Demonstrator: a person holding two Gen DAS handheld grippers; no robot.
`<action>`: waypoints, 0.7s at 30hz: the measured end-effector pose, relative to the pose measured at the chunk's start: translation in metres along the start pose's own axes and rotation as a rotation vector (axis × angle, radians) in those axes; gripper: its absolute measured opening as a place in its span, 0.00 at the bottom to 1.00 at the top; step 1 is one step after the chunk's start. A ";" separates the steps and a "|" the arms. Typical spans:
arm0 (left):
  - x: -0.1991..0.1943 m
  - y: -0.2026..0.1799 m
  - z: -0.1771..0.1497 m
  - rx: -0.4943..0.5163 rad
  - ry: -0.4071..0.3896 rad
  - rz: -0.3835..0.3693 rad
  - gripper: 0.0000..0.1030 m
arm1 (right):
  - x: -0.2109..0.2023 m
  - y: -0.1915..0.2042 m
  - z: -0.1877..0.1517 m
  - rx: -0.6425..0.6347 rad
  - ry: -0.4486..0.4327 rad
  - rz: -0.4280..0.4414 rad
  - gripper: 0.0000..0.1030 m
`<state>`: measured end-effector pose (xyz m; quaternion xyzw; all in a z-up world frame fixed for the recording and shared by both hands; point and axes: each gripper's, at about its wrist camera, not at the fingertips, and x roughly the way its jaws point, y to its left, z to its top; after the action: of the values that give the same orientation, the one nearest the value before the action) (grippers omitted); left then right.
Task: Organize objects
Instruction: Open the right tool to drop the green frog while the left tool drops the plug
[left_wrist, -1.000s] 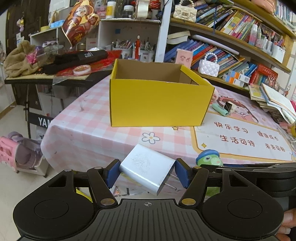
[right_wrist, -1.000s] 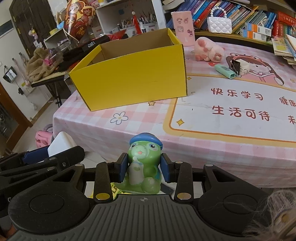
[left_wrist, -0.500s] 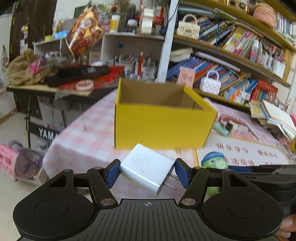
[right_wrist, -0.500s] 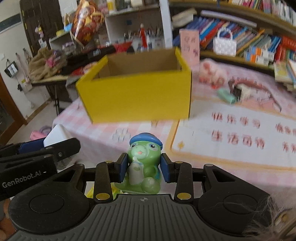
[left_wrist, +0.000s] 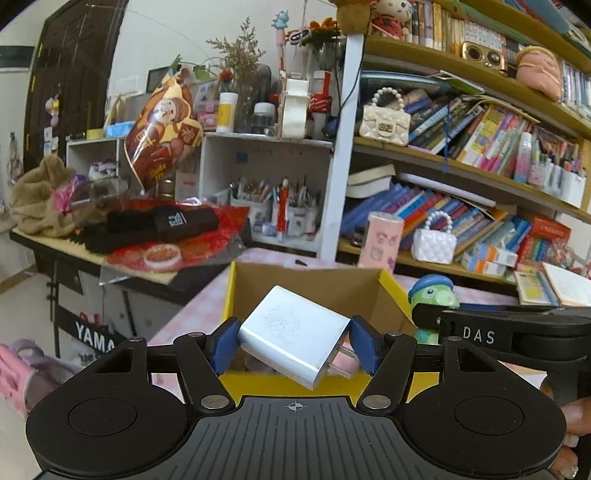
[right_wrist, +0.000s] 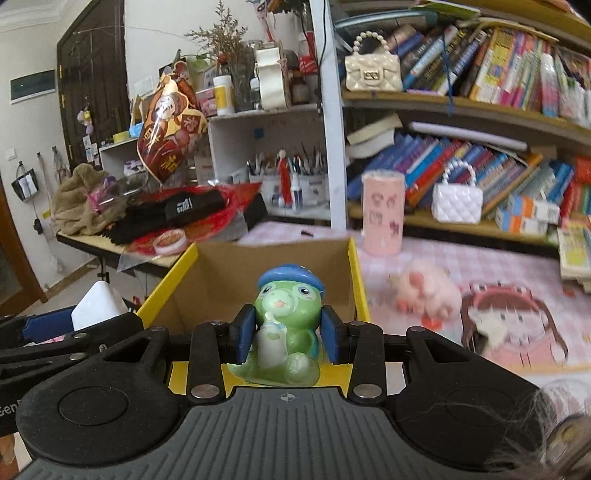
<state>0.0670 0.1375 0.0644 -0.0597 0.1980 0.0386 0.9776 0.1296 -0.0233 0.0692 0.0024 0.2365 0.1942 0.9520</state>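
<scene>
Two loads over yellow box (left_wrist: 391, 284): left gripper (left_wrist: 293, 341) fingers pinch tilted white charger (left_wrist: 291, 330) by corners, may slip; right gripper (right_wrist: 286, 334) fingers clamp green toy (right_wrist: 282, 332), crowding risks collision

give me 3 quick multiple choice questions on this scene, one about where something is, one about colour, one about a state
1. Where is the charger?
A. lying on the shelf
B. held in the left gripper in front of the box
C. on the floor

2. What colour is the toy's cap?
A. red
B. blue
C. white

3. How is the right gripper?
A. open and holding nothing
B. shut on a book
C. shut on the toy

Answers:
1 B: the blue jaws clamp the charger on both sides, with the open box right behind it.
2 B: a blue cap sits on the green head.
3 C: both jaws press against the toy's sides.
</scene>
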 end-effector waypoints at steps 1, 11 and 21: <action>0.008 -0.001 0.001 0.002 0.003 0.007 0.62 | 0.008 -0.002 0.002 -0.011 -0.001 0.003 0.34; 0.074 -0.004 -0.007 0.004 0.118 0.079 0.62 | 0.091 -0.004 0.016 -0.128 0.135 0.079 0.34; 0.106 -0.011 -0.017 0.081 0.218 0.123 0.62 | 0.148 0.009 0.015 -0.249 0.298 0.146 0.34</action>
<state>0.1586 0.1302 0.0081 -0.0117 0.3079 0.0836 0.9477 0.2538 0.0415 0.0167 -0.1270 0.3481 0.2888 0.8828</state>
